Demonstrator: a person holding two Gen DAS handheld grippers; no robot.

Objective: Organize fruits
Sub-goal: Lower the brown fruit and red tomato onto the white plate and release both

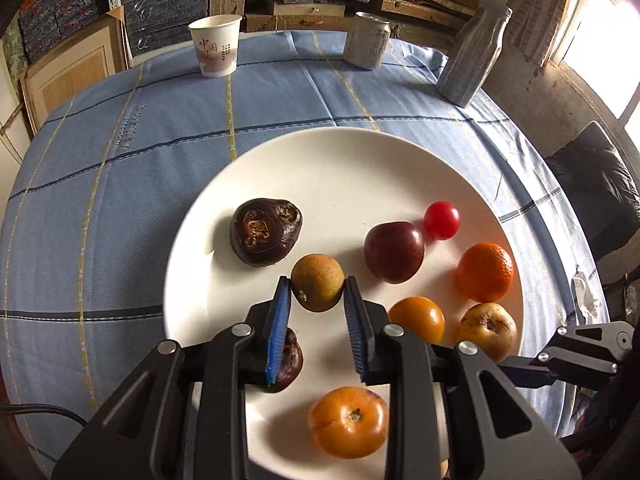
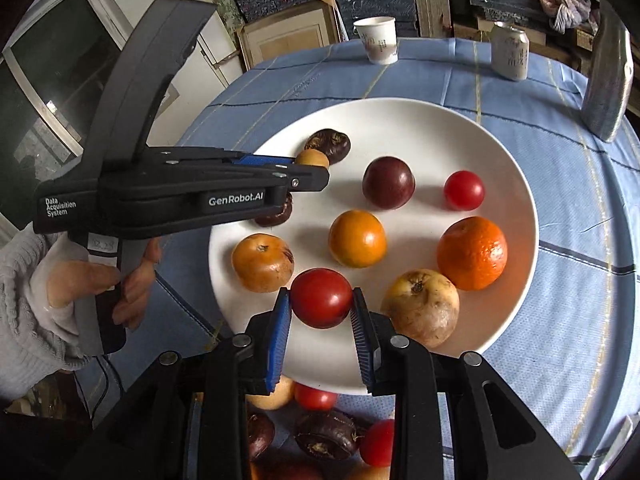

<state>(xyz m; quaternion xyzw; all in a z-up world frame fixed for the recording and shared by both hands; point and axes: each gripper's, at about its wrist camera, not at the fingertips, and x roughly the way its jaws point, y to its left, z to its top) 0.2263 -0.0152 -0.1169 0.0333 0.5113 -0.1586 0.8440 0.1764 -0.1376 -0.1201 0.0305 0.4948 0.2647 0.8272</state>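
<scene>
Fruits are going onto the plate (image 1: 344, 168): the left gripper (image 1: 318, 286) pinches a brown longan (image 1: 318, 282) above its near-left part, while the right gripper (image 2: 321, 299) pinches a red tomato (image 2: 321, 298) over the near rim, both pointing steeply down.

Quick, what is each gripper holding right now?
Left gripper: shut on a brown fruit.
Right gripper: shut on a red tomato.

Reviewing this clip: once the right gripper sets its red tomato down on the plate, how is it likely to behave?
The red tomato looks round and glossy, so it may roll on the smooth white plate. Its skin could slip or bruise under hard squeezing. Neighbouring fruit, like the yellow-brown fruit, might stop it.
</scene>
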